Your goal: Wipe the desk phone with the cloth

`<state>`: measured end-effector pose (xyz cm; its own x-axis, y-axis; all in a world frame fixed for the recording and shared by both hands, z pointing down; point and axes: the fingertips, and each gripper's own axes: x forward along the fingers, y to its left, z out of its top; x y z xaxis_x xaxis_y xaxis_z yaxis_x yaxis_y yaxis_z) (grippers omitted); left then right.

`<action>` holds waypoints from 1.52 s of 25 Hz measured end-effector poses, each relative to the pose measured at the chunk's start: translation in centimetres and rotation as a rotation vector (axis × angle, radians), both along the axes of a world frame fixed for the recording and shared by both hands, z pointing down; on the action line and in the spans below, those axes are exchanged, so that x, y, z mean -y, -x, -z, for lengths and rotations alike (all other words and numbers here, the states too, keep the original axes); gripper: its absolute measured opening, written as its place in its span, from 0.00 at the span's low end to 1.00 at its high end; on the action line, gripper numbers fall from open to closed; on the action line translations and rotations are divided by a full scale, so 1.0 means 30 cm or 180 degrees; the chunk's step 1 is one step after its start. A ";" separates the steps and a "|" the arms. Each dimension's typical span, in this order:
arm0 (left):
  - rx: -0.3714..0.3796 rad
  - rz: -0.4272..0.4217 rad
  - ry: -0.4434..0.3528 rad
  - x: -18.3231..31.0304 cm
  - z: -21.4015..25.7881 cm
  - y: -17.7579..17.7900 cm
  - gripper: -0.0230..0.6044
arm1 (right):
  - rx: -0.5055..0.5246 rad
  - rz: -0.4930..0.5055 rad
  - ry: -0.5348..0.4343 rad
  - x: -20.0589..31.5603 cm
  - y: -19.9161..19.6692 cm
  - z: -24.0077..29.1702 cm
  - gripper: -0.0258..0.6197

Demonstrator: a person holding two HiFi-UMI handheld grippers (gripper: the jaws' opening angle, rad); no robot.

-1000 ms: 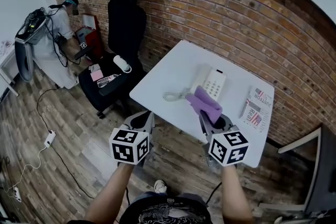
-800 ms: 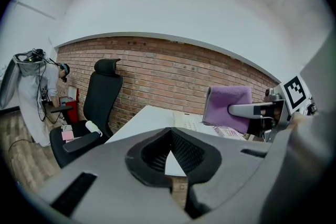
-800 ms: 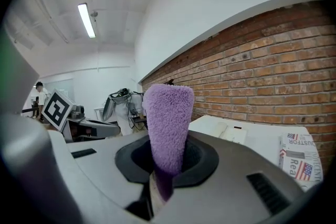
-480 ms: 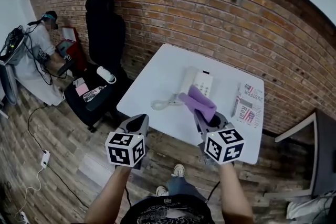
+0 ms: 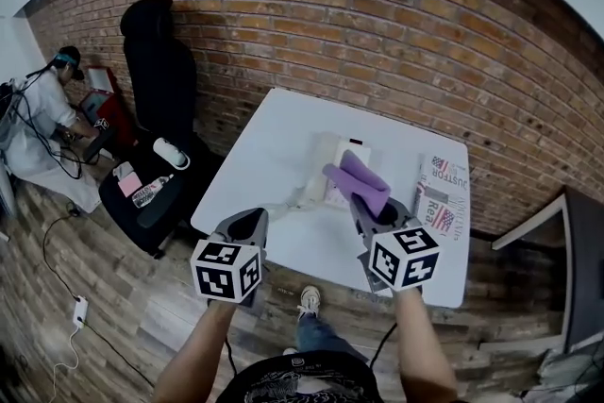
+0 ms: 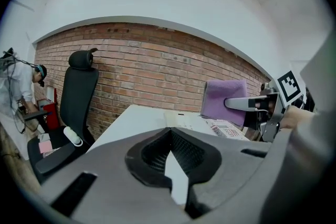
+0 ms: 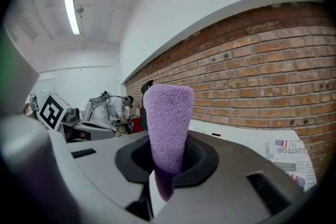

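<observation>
A cream desk phone (image 5: 330, 158) sits on the white table (image 5: 274, 132), with its handset (image 5: 286, 200) lying off the cradle to the left. My right gripper (image 5: 366, 203) is shut on a purple cloth (image 5: 360, 178), which hangs in the air over the phone's near right part and hides it. In the right gripper view the cloth (image 7: 167, 118) stands up folded between the jaws of the right gripper (image 7: 167, 162). My left gripper (image 5: 247, 222) hovers at the table's near edge, shut and holding nothing. The left gripper view shows the phone (image 6: 184, 120) ahead and the cloth (image 6: 224, 102) to the right.
A newspaper (image 5: 440, 192) lies on the table's right side. A brick wall (image 5: 396, 33) backs the table. A black office chair (image 5: 156, 71) stands to the left, with a person (image 5: 47, 104) at another desk beyond it. A power strip (image 5: 80, 307) and cable lie on the wood floor.
The head view has swung so the table sits closer and more central. The right gripper and cloth now overlap the phone's near side. The left gripper keeps its place.
</observation>
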<state>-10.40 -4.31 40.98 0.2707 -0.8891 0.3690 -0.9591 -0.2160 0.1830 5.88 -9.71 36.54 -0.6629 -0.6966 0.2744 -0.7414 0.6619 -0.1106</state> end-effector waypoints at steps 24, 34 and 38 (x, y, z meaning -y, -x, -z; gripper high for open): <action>0.0012 -0.0352 0.0384 0.688 -0.143 -0.111 0.04 | -0.0432 -0.0208 0.0220 0.758 -0.107 -0.176 0.11; 0.0093 -0.0347 0.0554 0.799 -0.208 -0.107 0.04 | -0.0827 -0.0008 0.0338 0.907 -0.056 -0.371 0.11; 0.0110 -0.0363 0.0604 0.804 -0.233 -0.102 0.04 | -0.0914 0.0151 0.0375 0.889 -0.018 -0.430 0.11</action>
<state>-7.33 -28.44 47.98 0.3499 -0.7673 0.5375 -0.9368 -0.2884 0.1981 6.40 -36.39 49.44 -0.5775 -0.6192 0.5321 -0.7220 0.6915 0.0211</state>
